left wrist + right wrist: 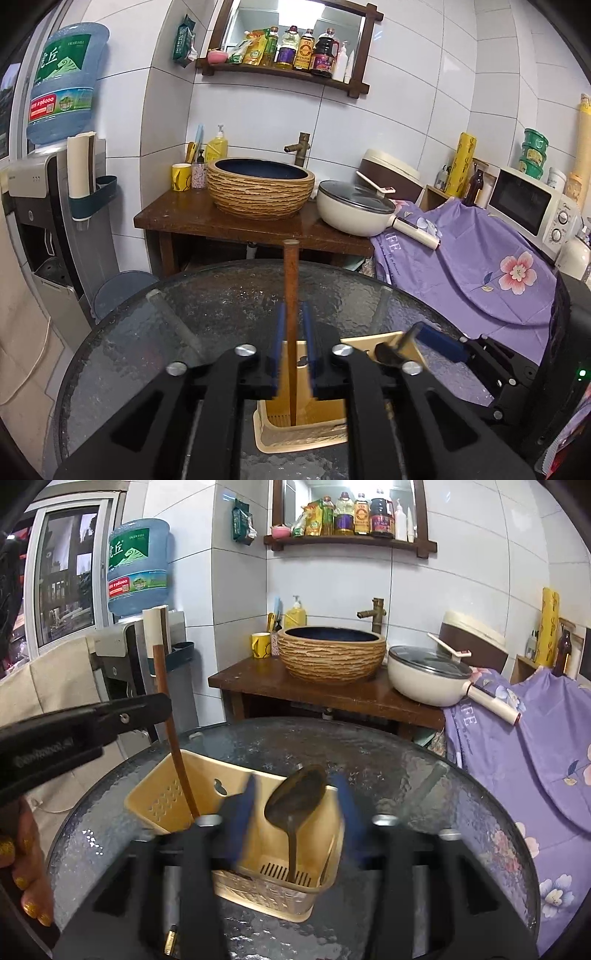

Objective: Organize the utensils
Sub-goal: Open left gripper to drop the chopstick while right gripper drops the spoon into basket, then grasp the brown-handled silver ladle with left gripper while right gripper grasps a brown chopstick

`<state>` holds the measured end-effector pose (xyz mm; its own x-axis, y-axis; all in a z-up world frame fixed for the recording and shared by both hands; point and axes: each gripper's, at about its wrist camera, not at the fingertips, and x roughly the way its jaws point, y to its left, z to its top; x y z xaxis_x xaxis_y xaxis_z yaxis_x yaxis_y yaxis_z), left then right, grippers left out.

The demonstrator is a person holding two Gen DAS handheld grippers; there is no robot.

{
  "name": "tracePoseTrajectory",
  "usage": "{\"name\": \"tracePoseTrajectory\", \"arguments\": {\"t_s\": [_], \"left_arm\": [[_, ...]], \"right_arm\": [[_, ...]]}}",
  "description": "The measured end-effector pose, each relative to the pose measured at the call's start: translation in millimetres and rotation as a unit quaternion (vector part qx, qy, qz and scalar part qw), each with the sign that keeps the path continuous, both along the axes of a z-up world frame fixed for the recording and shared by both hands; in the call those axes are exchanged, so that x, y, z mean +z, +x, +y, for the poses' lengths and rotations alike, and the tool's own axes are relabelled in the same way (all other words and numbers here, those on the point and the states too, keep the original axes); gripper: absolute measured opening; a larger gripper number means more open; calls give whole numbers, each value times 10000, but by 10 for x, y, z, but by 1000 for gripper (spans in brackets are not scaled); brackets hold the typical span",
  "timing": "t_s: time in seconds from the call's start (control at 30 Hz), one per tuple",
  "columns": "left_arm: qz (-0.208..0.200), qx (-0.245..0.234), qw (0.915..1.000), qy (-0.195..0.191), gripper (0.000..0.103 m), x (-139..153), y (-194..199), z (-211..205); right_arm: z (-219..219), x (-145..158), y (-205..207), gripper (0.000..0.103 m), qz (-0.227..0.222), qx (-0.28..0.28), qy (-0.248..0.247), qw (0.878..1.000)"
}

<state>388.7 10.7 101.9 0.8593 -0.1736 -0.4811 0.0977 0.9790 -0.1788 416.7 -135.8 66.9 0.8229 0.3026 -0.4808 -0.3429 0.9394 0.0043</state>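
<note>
A cream plastic utensil holder [295,432] [173,805] stands on the round glass table [184,314]. In its left compartment a long wooden handle [291,295] [170,738] stands upright. My left gripper [293,332] is open around the handle, with a slim gap showing beside one blue pad. A dark spoon [299,794] stands bowl-up in the right compartment between the blurred blue pads of my right gripper [293,790], which is open and clear of it. A thin pale utensil [328,853] leans beside the spoon. The left gripper's black body [92,720] also shows in the right wrist view.
Behind the table stands a wooden counter [221,221] with a woven-look basin [260,192] and a lidded white pan [354,210]. A purple flowered cloth [480,266] covers things at the right, near a microwave [532,206]. A water dispenser [48,206] is at the left. A person's hand [26,867] is at the lower left.
</note>
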Motion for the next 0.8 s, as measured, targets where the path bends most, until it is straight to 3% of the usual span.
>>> {"name": "tracePoseTrajectory", "arguments": {"t_s": [0.03, 0.07, 0.1, 0.2, 0.27, 0.37, 0.5, 0.67, 0.8], "left_arm": [[-53, 8, 10000, -31, 43, 22, -58, 29], [-95, 40, 9999, -60, 64, 37, -98, 47], [-158, 78, 9998, -100, 74, 52, -163, 79], [-187, 206, 9996, -41, 91, 56, -393, 165], [-42, 144, 9998, 138, 97, -8, -591, 189], [150, 134, 9982, 573, 97, -180, -896, 171], [459, 275, 9941, 945, 97, -540, -1225, 169], [1020, 457, 9865, 1199, 97, -1042, -1476, 146], [1213, 434, 9852, 1128, 97, -1246, -1639, 115]], "right_arm": [[-21, 16, -29, 67, -74, -37, 27, 10000], [-52, 42, -74, 67, -145, -41, 72, 9999], [-65, 59, -97, 67, -155, -40, 77, 9998], [-160, 106, -251, 67, -214, -110, 80, 9997], [-241, 107, -414, 69, -229, -180, 37, 9996], [-334, -4, -654, 72, -40, -248, -112, 9996], [-374, -425, -894, 71, 676, -241, -452, 9964], [-401, -1029, -1137, 48, 1528, -282, -706, 9853], [-497, -1242, -1236, 42, 1893, -416, -500, 9798]]}}
